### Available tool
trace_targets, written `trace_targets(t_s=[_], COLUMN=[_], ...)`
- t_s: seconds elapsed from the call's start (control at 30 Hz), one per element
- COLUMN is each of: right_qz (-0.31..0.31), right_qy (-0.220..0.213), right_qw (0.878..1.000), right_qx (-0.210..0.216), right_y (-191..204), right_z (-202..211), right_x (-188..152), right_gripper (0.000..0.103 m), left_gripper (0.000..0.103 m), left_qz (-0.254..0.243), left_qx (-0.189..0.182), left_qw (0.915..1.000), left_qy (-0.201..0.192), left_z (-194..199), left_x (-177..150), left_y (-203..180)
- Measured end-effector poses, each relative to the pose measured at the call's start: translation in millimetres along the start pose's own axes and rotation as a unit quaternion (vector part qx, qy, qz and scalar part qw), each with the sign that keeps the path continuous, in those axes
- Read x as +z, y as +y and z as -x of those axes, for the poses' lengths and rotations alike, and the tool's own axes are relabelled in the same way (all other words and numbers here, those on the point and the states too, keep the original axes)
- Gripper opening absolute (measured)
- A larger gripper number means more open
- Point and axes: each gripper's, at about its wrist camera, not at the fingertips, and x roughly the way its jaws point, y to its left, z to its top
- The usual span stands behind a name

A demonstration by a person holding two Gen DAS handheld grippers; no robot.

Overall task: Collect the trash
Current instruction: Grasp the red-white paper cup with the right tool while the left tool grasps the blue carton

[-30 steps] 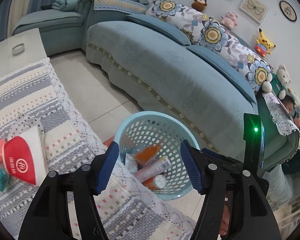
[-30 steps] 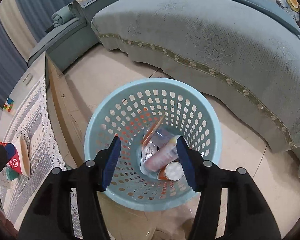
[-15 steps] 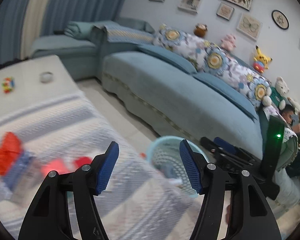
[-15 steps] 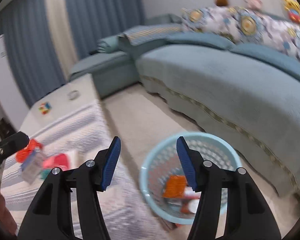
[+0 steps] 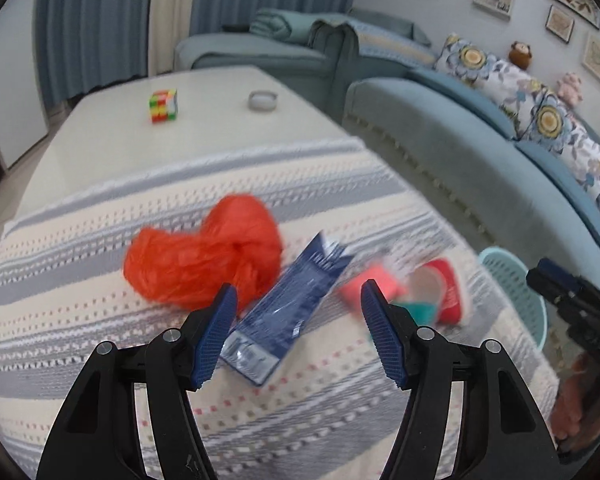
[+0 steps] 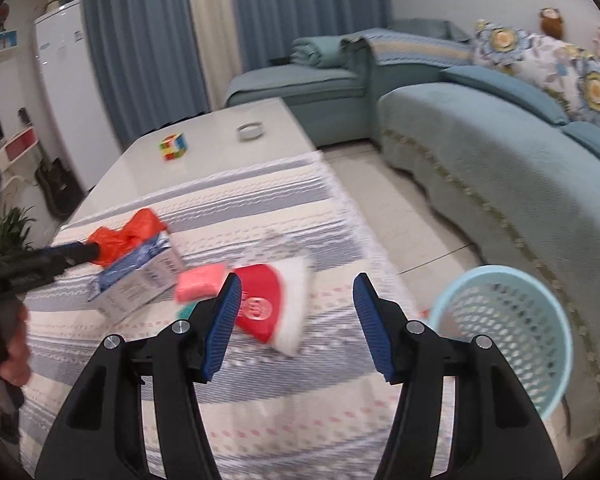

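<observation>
On the striped tablecloth (image 5: 100,320) lie a crumpled red plastic bag (image 5: 204,256), a blue carton (image 5: 288,312), a pink packet (image 5: 370,282) and a red-and-white pouch (image 5: 444,288). My left gripper (image 5: 299,300) hovers over the carton with its jaws opening. The carton shows through the gap, and the pads do not touch it. My right gripper (image 6: 297,284) is open above the red-and-white pouch (image 6: 268,304), holding nothing. The pale blue mesh basket (image 6: 512,320) stands on the floor to the right of the table. The picture is blurred by motion.
A colour cube (image 6: 174,146) and a small round dish (image 6: 251,131) sit on the bare far end of the white table. A blue sofa (image 6: 480,152) runs along the right, with tiled floor between it and the table. A white fridge (image 6: 72,80) stands far left.
Both views have swung left, away from the basket and onto the table. The basket, once centred under the fingers, is now at the right edge. Both grippers are still empty.
</observation>
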Motion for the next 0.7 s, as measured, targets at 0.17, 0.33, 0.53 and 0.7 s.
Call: trace_targets(t_s=[0.17,0.33,0.53,0.7], right_qz=[-0.02,-0.044,-0.075,-0.067], right_qy=[0.026,0.067,0.107,0.124], right_qw=[0.999,0.997,0.991,0.99], right_qx=[0.009,-0.008,-0.005,-0.004], right_y=[22,21,11,20], right_z=[-33,-68,-95,-105], right_x=[0,-6,-13,-15], right_gripper=[0.081,0.084,0.084,0.077], left_gripper=[0.071,0.07,0.056,0.039], left_qz=[-0.009,-0.035,-0.055,-0.04], left_qx=[0.019,0.03,0.055,0.041], left_qw=[0.9996,0.998,0.9947,0.9957], left_qy=[0.017,0.044,0.067,0.073], left_z=[-20,-43,-56,-57], left_x=[-5,-10,-19,-24], left_y=[10,11,3,7])
